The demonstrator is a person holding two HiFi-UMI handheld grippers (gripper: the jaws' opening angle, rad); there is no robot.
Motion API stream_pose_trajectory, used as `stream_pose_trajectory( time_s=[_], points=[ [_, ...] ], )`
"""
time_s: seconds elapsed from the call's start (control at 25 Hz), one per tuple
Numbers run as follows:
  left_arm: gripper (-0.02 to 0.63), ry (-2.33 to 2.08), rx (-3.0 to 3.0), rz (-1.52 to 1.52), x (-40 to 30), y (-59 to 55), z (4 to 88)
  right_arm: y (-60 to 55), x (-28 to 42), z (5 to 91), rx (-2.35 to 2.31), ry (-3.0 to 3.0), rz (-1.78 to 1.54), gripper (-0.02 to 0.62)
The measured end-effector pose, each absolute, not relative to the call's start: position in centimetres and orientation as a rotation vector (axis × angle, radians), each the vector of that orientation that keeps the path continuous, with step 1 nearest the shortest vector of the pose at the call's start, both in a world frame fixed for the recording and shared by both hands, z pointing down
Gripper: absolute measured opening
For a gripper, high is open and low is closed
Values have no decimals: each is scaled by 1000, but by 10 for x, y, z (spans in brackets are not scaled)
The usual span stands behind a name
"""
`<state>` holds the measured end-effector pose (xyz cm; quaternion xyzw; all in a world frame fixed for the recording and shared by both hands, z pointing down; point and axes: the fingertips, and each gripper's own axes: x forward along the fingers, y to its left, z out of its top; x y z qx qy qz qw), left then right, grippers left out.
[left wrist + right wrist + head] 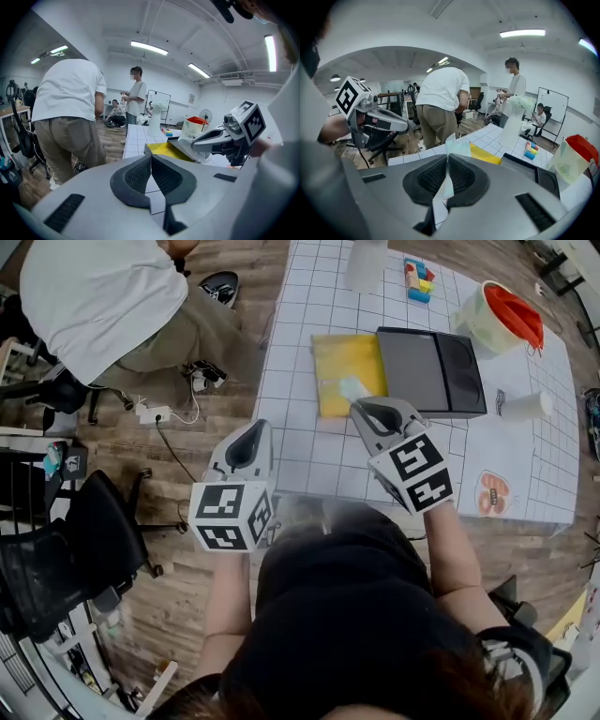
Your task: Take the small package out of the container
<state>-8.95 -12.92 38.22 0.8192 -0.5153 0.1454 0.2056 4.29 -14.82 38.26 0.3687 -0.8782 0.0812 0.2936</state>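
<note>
Left gripper [151,161] is closed w/ nothing inside. Right gripper [447,161] pinches small pale plastic package [454,146], raised over yellow open container [342,362]. I judge removal nearly done, only the putting down is left.

Containers: we are counting one yellow container [345,367].
Packages: we are counting one small package [351,388].
Grippers: we are counting two, left gripper [256,426], right gripper [356,404].
Trays: we are counting one black tray [431,371], touching the yellow container.
</note>
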Motion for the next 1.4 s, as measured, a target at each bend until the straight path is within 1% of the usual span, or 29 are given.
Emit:
stream_pose_trajectory(
  time_s=[0.36, 0.72, 1.4],
  points=[
    [28, -1439, 2285, 400, -86, -120, 380, -137, 51, 376, 1084, -2451, 392, 25],
    [28, -1456, 2273, 371, -89, -119, 376, -130, 49, 374, 1107, -2500, 478, 25],
    [28, -1441, 2268, 337, -86, -119, 376, -130, 53, 374, 1127, -2519, 510, 23]
  ],
)
